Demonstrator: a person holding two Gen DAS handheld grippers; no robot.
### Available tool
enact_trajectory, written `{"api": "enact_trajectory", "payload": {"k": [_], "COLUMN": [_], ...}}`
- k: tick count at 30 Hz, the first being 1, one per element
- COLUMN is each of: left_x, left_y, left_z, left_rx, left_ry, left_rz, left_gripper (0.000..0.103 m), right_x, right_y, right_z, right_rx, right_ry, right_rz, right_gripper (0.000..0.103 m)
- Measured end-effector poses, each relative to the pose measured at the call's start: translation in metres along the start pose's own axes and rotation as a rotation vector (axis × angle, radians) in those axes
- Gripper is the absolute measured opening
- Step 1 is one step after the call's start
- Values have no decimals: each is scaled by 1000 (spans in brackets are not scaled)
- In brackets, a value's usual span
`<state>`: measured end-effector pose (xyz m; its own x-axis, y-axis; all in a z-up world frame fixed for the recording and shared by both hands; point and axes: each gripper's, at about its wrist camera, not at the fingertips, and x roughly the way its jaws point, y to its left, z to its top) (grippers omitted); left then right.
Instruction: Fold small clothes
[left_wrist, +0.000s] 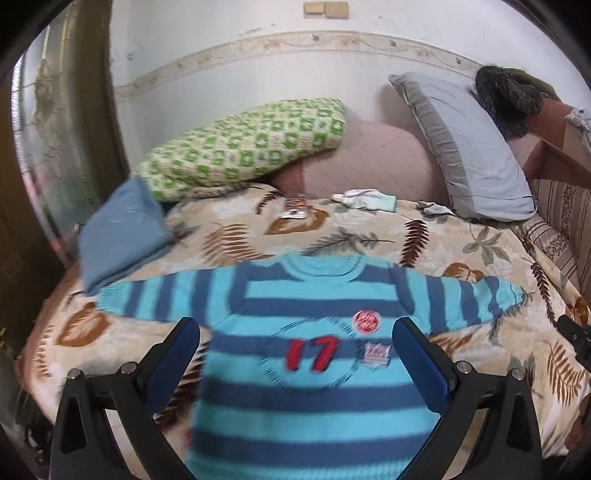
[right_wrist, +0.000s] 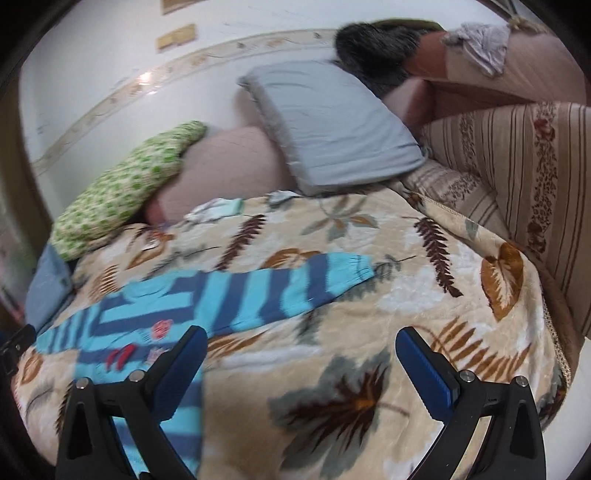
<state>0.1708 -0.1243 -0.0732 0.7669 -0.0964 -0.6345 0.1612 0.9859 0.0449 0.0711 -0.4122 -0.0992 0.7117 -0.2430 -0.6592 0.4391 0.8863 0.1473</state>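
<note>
Lying flat and unfolded on the leaf-print blanket (left_wrist: 461, 240), the striped sweater (left_wrist: 306, 373) awaits its first fold; left gripper (left_wrist: 295, 354) and right gripper (right_wrist: 301, 363) hover wide open, empty. Next, probably grasp a sleeve (right_wrist: 314, 280).

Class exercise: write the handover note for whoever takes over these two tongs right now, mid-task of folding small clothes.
Left tongs: open, empty, hovering over the chest of the striped sweater.
Right tongs: open, empty, over bare leaf-print blanket beside the sweater's sleeve.
Sweater lies face up, flat, both sleeves spread out.
A small pale garment waits near the grey pillow.
Done: sweater laid out. Left: every fold; sleeves in first is probably sensible.
</note>
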Motion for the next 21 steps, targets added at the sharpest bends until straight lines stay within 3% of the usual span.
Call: {"api": "enact_trajectory", "payload": {"k": [6,13,21], "left_x": [63,106,120], "left_y": [-29,-29,-24], "left_z": [8,-9,-12], "left_rx": [4,28,44], "left_ry": [20,68,70], "left_rz": [0,14,43], "left_gripper": [103,103,103], "right_x": [81,156,189], "right_y": [-37,-75,-99], "right_z": [15,13,27], "right_rx": [159,360,436], "right_ry": [100,190,148], "right_rz": [97,184,168], "right_gripper": [103,101,99]}}
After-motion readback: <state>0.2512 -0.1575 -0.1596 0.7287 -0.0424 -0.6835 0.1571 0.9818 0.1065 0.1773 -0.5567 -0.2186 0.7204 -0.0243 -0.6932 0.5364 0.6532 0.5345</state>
